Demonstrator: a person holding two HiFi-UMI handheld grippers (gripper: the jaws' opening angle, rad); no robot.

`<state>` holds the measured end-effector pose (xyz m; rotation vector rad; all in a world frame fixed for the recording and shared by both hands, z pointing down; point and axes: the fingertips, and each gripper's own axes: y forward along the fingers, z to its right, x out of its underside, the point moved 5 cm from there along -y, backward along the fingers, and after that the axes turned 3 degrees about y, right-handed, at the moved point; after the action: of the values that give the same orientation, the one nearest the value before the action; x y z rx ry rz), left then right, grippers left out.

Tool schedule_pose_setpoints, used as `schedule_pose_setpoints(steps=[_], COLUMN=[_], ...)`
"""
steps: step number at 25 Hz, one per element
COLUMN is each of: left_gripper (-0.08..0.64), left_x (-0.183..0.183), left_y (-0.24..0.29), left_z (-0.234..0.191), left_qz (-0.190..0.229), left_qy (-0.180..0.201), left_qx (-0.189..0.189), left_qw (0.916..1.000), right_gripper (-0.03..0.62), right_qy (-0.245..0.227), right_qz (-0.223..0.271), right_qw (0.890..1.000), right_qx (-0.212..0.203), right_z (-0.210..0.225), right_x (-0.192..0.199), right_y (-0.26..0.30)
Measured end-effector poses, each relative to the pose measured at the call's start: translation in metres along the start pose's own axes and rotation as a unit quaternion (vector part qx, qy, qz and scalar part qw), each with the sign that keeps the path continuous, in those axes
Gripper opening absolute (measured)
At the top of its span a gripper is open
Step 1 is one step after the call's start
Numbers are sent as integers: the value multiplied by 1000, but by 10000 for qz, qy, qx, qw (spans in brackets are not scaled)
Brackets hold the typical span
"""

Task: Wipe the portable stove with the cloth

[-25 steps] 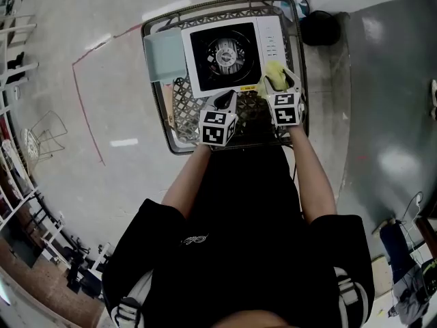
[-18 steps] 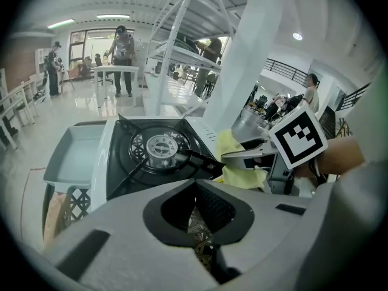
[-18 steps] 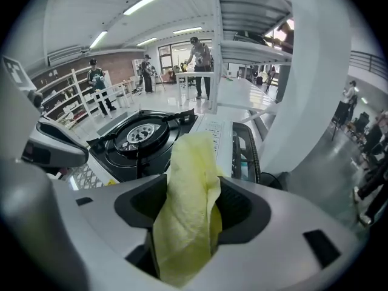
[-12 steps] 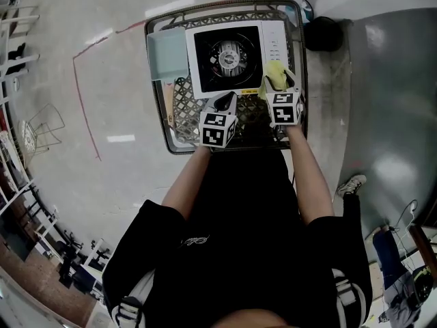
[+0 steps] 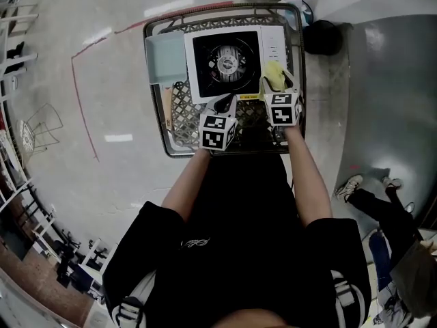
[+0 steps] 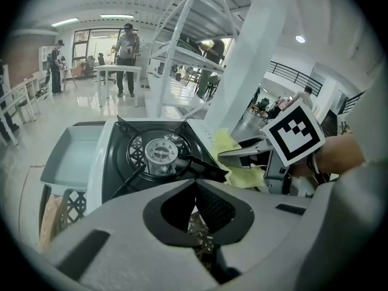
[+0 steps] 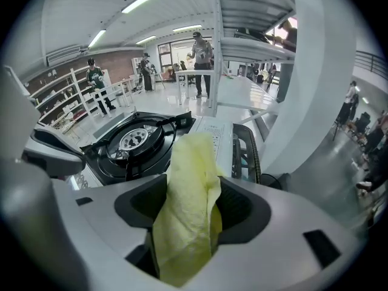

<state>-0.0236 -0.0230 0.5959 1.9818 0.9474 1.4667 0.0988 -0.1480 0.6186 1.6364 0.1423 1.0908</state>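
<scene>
The portable stove (image 5: pixel 272 43) is white with a black burner well and sits on top of a wire cart. My right gripper (image 5: pixel 280 85) is shut on a yellow cloth (image 5: pixel 274 74) at the stove's front right corner, by its control panel. In the right gripper view the cloth (image 7: pixel 188 199) hangs bunched between the jaws, with the stove (image 7: pixel 136 141) just beyond. My left gripper (image 5: pixel 224 104) is shut and holds nothing, its tip at the stove's front edge. In the left gripper view the burner (image 6: pixel 160 153) lies ahead, with the cloth (image 6: pixel 225 145) to its right.
A pale blue tray (image 5: pixel 165 55) lies left of the stove in the wire cart (image 5: pixel 179 111). A dark round object (image 5: pixel 324 34) sits right of the cart beside a grey surface. A person's legs (image 5: pixel 372 200) are on the floor at lower right.
Both grippers stay almost where they were at the stove's front edge. A passer-by's legs have come into view at the lower right.
</scene>
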Motion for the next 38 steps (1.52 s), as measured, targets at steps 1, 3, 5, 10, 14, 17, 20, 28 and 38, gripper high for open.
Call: schedule_pose_setpoints(steps=[1,3,5,10,14,17,20,28,38], left_gripper=[17,17,17,17,17,17,17,17,17], left_x=[-2,-6,-10,-16,-22,-26,-29,-35,-49], left_y=[1,3,5,10,17,22,26,33,43], left_z=[0,-1,-2,-3,-6,-9,-14,-27,-34], left_qz=[6,19,29,26,50,66,60,77,206], left_qy=[-6,-21,-44,-91,-104,-117,-142,-160,-242], left_qx=[-1,2,3,13,25,25,17,-26,-85], left_qw=[10000,10000,10000,10000,9999,9999,9999,9998,9995], right_gripper=[258,258,258,259,259,259,259,259,259], right_qy=[1,-28,-55,-76,-106,-84,-22,7,87], right_qz=[-15,-3,5,-14,-3,2,-4,50,73], right_qw=[10000,10000,10000,10000,9999,10000,10000,10000,9999], right_qx=[-7,-1,0,-23,-43,-45,-8,32,40], right_z=[1,2,4,7,10,12,13,16,21], right_x=[-2,-7,-11,-18,-27,-31,-36,-47,-57], right_y=[1,3,5,8,15,20,24,34,44])
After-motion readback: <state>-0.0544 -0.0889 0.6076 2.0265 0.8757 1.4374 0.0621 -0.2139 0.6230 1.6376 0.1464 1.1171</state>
